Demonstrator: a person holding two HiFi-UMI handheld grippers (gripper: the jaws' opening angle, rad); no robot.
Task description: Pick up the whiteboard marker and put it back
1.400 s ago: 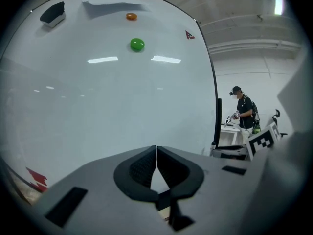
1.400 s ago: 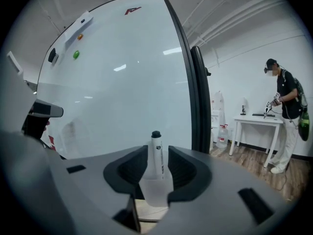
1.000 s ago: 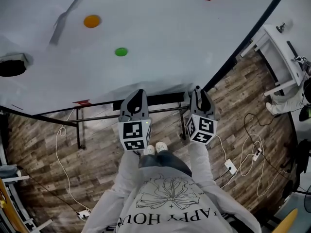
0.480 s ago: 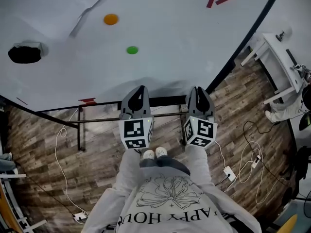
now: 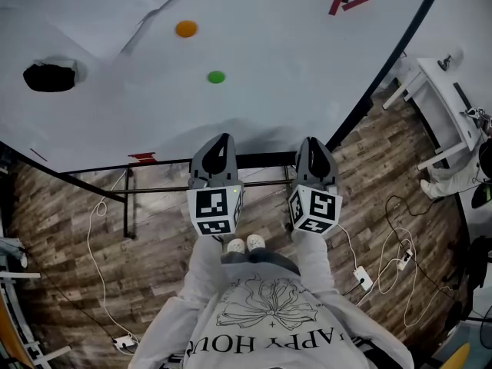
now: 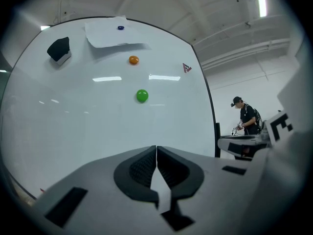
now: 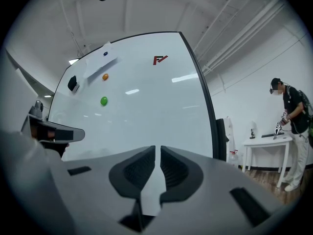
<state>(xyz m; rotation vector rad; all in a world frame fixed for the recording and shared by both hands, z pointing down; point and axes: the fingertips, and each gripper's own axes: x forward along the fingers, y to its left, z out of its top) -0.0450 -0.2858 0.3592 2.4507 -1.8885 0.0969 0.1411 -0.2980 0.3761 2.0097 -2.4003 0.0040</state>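
Note:
No whiteboard marker shows in any view. I face a large whiteboard (image 5: pixel 269 68) that carries a green magnet (image 5: pixel 216 77), an orange magnet (image 5: pixel 185 28) and a black eraser (image 5: pixel 49 76). Both grippers are held level, side by side, in front of the board's lower edge. My left gripper (image 5: pixel 223 138) is shut, its pads (image 6: pixel 146 163) meeting with nothing between them. My right gripper (image 5: pixel 311 141) is closing; a thin slit stays between its pads (image 7: pixel 142 168) and it holds nothing. A small red thing (image 5: pixel 142 158) lies at the board's bottom edge; I cannot tell what it is.
A paper sheet (image 6: pixel 115 33) hangs at the board's top under a blue magnet. The board's black stand (image 5: pixel 127 202) rises from the wood floor, where white cables (image 5: pixel 384 244) trail. A white table (image 5: pixel 442 91) stands to the right, a person (image 7: pixel 293 126) beside it.
Both grippers have risen a little toward the board's lower edge. The head view has swung, so the eraser and the magnets now sit further right in it.

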